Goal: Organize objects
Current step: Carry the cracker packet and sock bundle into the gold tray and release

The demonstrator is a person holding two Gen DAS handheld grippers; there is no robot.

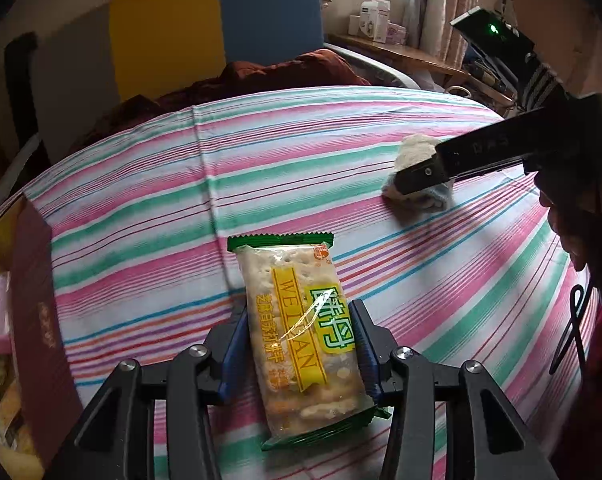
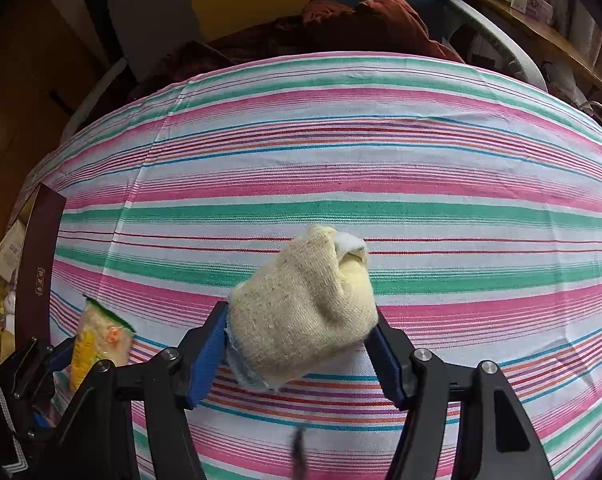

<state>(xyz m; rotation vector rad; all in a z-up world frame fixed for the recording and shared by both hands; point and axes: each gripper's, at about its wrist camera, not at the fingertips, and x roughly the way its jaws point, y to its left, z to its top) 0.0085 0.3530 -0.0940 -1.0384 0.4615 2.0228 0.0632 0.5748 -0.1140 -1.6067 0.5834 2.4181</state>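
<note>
A clear cracker packet with green ends and a yellow band lies lengthwise between the blue pads of my left gripper, which is shut on its long sides just over the striped sheet. In the right wrist view the same packet shows at the lower left, tilted in the left gripper. A cream rolled sock sits between the blue pads of my right gripper, both pads pressing its sides. From the left wrist view the sock rests on the sheet under the right gripper.
A dark red box with small packets behind it stands at the sheet's left edge. A rust-coloured blanket is heaped at the back. A wooden shelf with white boxes runs along the far right. A hand holds the right gripper.
</note>
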